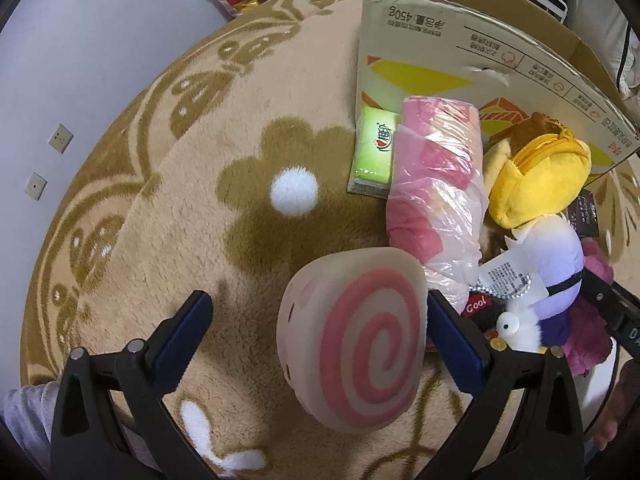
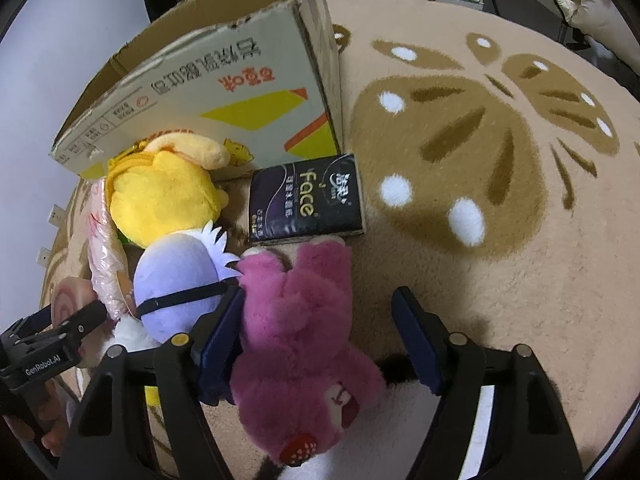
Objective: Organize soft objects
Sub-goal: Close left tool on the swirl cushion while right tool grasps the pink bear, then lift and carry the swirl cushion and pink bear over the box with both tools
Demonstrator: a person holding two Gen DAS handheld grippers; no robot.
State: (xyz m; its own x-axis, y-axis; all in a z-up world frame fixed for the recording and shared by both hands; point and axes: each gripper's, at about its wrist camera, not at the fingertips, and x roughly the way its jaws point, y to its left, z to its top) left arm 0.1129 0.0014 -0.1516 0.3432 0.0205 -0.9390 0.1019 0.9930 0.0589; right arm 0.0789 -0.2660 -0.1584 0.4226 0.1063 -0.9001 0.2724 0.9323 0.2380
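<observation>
From my grippers I can read "Face" on the dark tissue pack (image 2: pixel 306 199), "450g" upside down on the cardboard box (image 1: pixel 460 40), "Cool" on a small red tag (image 1: pixel 476 305), and "GenRobot.AI" on my left gripper (image 2: pixel 44 366).

Plush toys: three – yellow plush with zip pouch (image 2: pixel 160 196), lavender-and-white plush with black strap (image 2: pixel 176 284), magenta furry bear plush (image 2: pixel 300 332).
Squishy foam roll with pink spiral face (image 1: pixel 360 344): one.
Tissue packs: two – green pack (image 1: pixel 374 148), black pack marked "Face" (image 2: pixel 306 200).
Pink fabric bundle in clear plastic bag (image 1: pixel 436 196): one.
Open printed cardboard box (image 1: pixel 480 64): one.
Round beige floral rug (image 1: pixel 200 208): one (edges run out of view).
</observation>
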